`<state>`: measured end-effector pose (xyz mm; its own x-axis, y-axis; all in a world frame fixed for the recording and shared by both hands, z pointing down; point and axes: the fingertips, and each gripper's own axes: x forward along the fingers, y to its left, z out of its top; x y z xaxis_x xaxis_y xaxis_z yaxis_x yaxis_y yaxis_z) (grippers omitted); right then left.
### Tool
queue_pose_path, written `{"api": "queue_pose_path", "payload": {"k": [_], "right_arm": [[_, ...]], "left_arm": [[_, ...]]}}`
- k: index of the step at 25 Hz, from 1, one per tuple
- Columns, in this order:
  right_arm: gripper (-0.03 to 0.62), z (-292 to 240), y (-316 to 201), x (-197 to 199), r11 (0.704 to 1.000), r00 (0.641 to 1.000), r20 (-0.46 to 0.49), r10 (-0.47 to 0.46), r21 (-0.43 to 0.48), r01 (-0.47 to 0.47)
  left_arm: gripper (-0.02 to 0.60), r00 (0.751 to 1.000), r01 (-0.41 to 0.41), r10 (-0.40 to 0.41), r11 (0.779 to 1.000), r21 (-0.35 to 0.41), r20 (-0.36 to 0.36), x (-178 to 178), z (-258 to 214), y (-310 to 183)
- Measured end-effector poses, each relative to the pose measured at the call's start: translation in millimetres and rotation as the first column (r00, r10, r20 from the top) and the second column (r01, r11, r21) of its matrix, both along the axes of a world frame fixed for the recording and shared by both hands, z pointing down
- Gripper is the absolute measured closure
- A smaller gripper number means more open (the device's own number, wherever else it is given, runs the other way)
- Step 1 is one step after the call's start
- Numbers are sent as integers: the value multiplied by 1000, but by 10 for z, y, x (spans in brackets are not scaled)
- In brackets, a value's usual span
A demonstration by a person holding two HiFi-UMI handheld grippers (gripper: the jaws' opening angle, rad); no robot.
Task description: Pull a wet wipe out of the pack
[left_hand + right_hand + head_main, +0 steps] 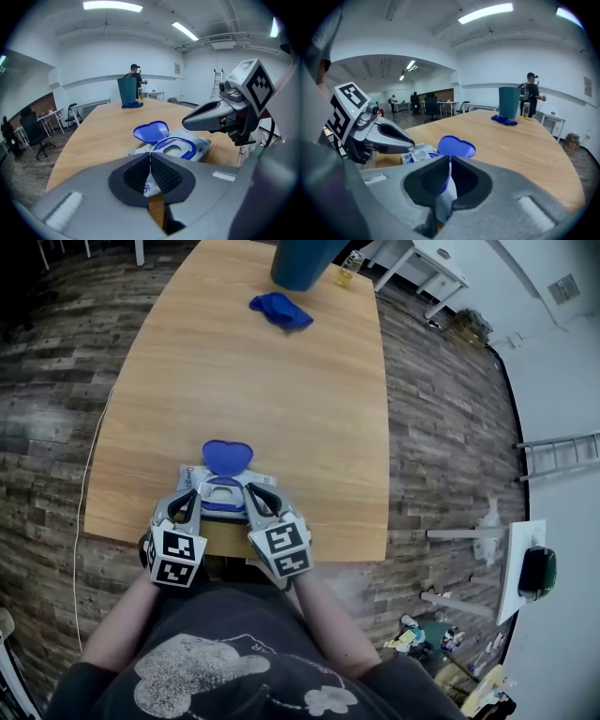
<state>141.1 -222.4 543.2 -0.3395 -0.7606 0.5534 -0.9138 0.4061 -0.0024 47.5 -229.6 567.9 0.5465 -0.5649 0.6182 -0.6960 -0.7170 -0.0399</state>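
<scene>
Wood table (309, 427) fills most of the head view. A teal bin (302, 263) stands at its 12 o'clock end, w/ a blue cloth (281, 311) just toward 6 from it and a small bottle (350, 266) at the bin's 3 o'clock.

The pack (201, 143) lies flat at the table's 6 o'clock edge, right in front of the person. L gripper (151, 161) is at its 7 o'clock corner, jaws pressed together on a bit of printed white wrapper. R gripper (449, 164) is at approx 5 o'clock, jaws likewise nipped on a white-and-blue fold. That reads as wrapper, not a wipe, tho not certain.

Blue lid (228, 456) is flipped open toward 12. The oval opening (176, 150) shows pale inside; can't tell if a wipe tip pokes out.

Judgement: no wipe drawn yet, the pack is only braced. To do it well:
- Keep one gripper clamped on the wrapper as anchor.
- Free the other and go in at the opening from above w/ jaws spread.
- Pinch only the top fold, then pull straight up, slowly.

The pack is light, so w/o the anchor it prob lifts along w/ the wipe.
</scene>
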Motion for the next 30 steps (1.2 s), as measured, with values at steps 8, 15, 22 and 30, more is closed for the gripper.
{"api": "queue_pose_path", "payload": {"k": [8,15,22,30], "right_arm": [[531,348,58,-517,946,958,-110,-266,-221,237],[496,534,53,-641,908,939,-142,-314,-334,253],[503,540,26,-630,914,953,-130,-275,-342,217],[588,565,-7,-585,929,958,-169,-232,-331,166]], "left_arm": [[555,997,-25,25,1000,-4,72,5,219,-11],[555,996,-47,48,999,-13,72,-3,266,-29],[556,997,-50,51,999,-23,55,0,278,-32],[555,996,-65,67,997,-30,54,2,298,-23]]}}
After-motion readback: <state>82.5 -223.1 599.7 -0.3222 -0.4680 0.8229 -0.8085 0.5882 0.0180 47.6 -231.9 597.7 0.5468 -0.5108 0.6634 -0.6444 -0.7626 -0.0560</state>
